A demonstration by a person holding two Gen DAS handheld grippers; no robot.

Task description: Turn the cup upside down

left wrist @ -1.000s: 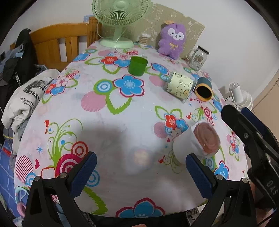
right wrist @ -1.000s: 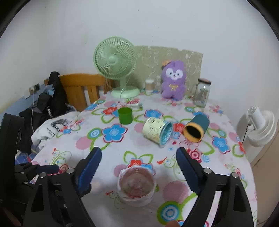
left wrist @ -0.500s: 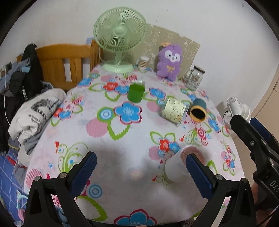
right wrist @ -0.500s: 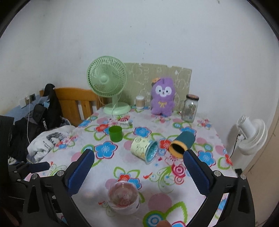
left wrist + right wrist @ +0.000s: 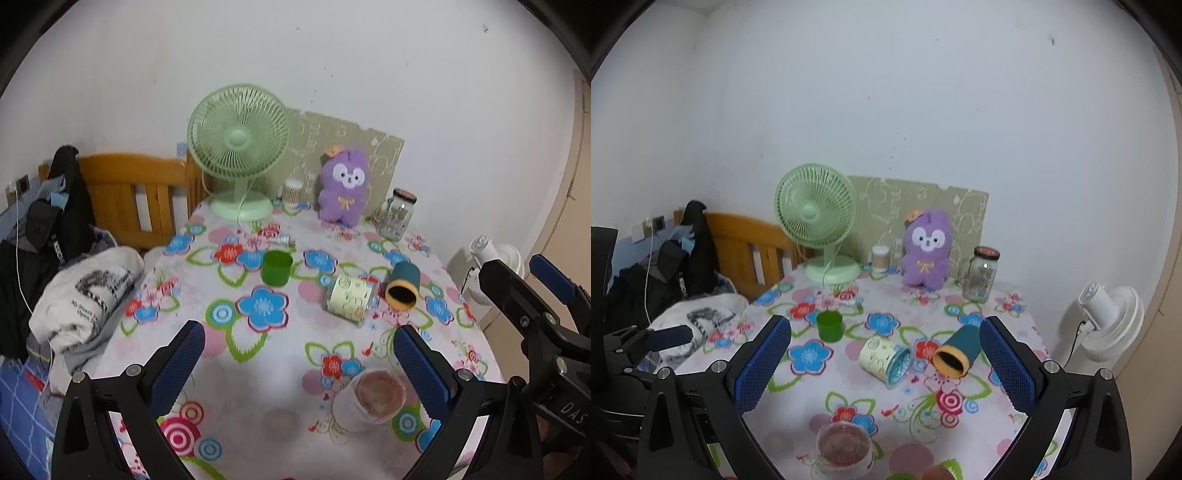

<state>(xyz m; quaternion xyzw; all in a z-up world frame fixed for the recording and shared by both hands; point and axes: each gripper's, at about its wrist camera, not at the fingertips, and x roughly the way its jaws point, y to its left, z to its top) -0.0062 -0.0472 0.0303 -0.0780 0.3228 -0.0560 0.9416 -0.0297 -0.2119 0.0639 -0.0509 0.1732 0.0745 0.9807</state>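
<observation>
While neither tool grips anything, the risks lie in where things stand across the left wrist view. At the left edge a heap of folded clothes (image 5: 85, 291) leans against the flowered tablecloth (image 5: 229, 376); a wide sweep on that side could snag it and drag the cloth. The left gripper (image 5: 297, 339) hangs with its jaws spread wide and empty over the near half of the table. A green cup (image 5: 277, 268) stands upright at centre, well apart from the tools. Lower and right of centre, near the table's front edge, stands the pale translucent cup (image 5: 369, 400), which I take to be the task's cup. Its pinkish end faces up, and I cannot tell whether that is mouth or base. It sits just beside the left tool's right finger, so a careless turn could tip it off the edge; thin walls may also buckle under a hard squeeze. Further right, the yellow patterned cup (image 5: 349, 301) and the teal cup (image 5: 402, 286) lie on their sides and would roll if bumped. At the far right, the right gripper (image 5: 524, 275) is likewise spread and empty, close enough that the two tools could collide.
</observation>
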